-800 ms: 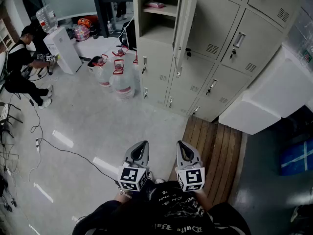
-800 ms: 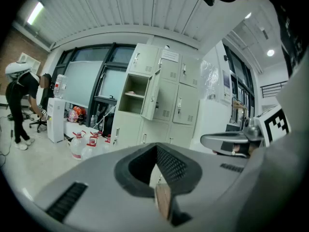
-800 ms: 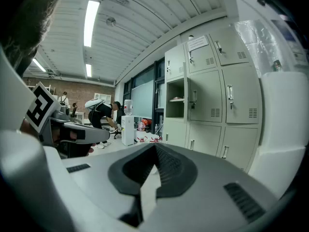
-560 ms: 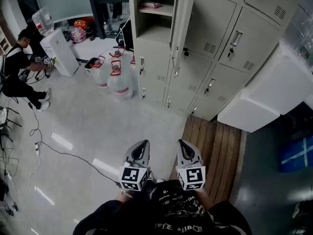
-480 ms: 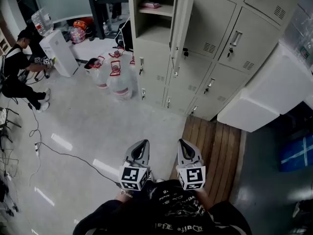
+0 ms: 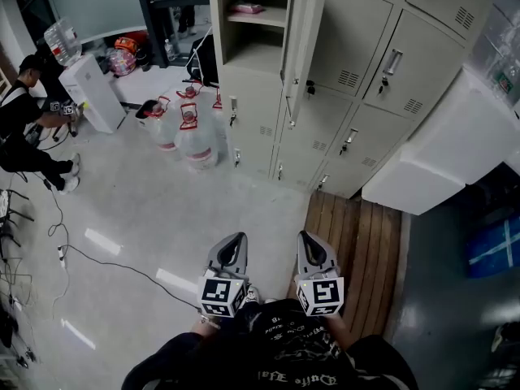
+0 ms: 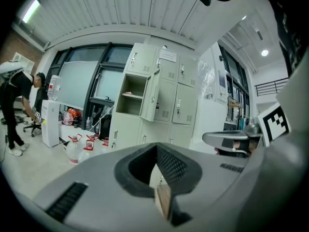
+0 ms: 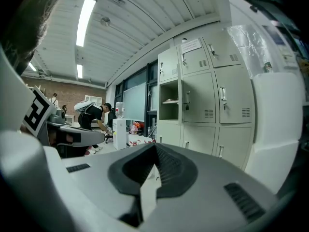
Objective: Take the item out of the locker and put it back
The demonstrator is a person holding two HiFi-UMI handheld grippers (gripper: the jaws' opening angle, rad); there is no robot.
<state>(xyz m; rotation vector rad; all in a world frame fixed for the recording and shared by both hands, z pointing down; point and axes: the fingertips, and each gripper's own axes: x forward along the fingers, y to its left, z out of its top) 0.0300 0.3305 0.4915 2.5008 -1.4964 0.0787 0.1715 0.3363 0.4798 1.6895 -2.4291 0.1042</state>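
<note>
A tall grey locker bank (image 6: 357,80) stands ahead. One upper compartment (image 6: 253,51) is open, its door (image 6: 301,43) swung out to the right. A small pink item (image 6: 248,8) lies on the shelf inside; it shows faintly in the left gripper view (image 7: 126,94). My left gripper (image 6: 235,239) and right gripper (image 6: 305,237) are held side by side close to my body, far from the locker. Both are shut with nothing between their jaws, as the left gripper view (image 7: 156,147) and right gripper view (image 8: 155,148) confirm.
Several water jugs (image 6: 191,136) stand left of the lockers. Near a white dispenser (image 6: 93,88), a person (image 6: 24,128) bends. A cable (image 6: 106,254) runs across the floor. A wooden pallet (image 6: 357,250) and a white box (image 6: 439,153) lie on the right.
The head view has drifted slightly, so the lockers sit a little higher and leftward. Both grippers keep their place and stay shut. The person at the left has shifted.
</note>
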